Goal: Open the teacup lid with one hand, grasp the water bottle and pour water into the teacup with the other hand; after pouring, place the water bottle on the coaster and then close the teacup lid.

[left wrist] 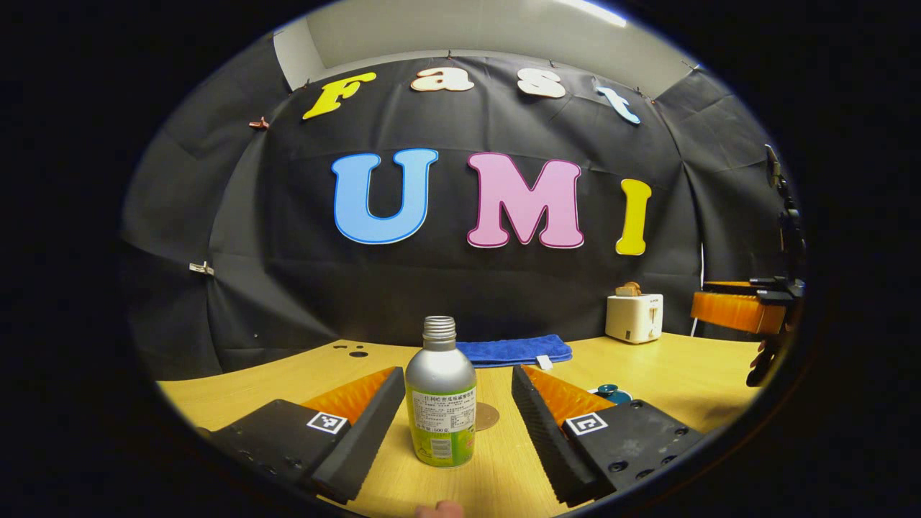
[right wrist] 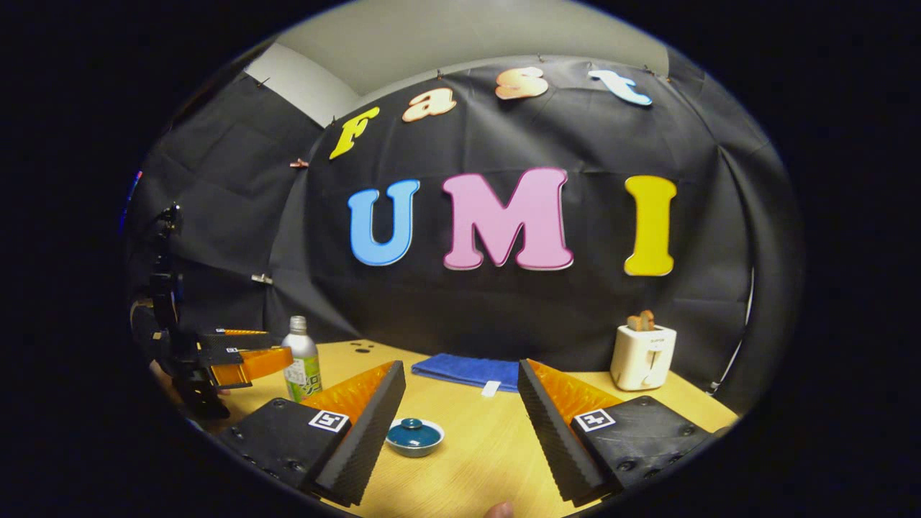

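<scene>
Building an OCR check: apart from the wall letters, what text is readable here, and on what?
Nothing can be quoted.
water bottle label: print too small to read.
toaster front mark: blurred.
towel tag: no text can be made out.
left tongs and right tongs: square code markers, no words.

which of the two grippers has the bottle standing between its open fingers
The left gripper: the water bottle stands between its fingers. The right gripper faces the teacup instead.
</scene>
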`<state>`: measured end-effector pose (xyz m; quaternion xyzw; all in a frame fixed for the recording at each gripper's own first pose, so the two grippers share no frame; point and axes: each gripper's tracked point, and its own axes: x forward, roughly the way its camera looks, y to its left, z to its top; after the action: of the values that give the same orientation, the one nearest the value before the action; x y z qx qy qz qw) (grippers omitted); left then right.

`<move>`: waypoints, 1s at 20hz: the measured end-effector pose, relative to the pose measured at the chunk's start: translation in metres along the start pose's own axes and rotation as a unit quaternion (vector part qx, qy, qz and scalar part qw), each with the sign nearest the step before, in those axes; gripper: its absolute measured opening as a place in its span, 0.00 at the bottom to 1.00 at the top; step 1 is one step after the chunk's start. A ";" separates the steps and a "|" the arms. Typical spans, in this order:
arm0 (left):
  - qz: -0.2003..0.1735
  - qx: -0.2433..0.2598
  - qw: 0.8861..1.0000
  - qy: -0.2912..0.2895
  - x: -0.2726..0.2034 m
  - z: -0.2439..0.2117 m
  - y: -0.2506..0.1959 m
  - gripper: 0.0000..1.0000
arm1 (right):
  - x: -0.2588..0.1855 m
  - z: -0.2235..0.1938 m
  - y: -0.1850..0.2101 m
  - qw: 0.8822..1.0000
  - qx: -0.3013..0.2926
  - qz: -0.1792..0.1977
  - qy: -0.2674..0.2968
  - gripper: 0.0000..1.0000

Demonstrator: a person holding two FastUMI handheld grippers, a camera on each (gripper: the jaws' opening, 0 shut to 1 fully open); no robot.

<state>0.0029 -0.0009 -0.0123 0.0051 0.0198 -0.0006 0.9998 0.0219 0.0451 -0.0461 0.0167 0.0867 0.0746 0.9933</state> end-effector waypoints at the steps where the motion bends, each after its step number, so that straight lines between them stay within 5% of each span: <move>1: 0.000 0.000 1.000 0.003 0.000 -0.002 0.000 0.94 | 0.008 -0.007 0.005 1.000 -0.001 0.010 0.016 0.97; 13: 0.003 -0.005 1.000 0.013 0.004 -0.009 0.009 0.94 | 0.071 -0.099 0.033 0.984 0.008 0.061 0.170 0.62; 20: 0.006 -0.009 1.000 0.019 0.008 -0.015 0.013 0.94 | 0.077 -0.119 0.039 0.976 0.015 0.072 0.207 0.61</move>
<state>0.0099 0.0125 -0.0272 -0.0034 0.0391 0.0060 0.9992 0.0705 0.0973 -0.1748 0.0222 0.2900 0.1469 0.9454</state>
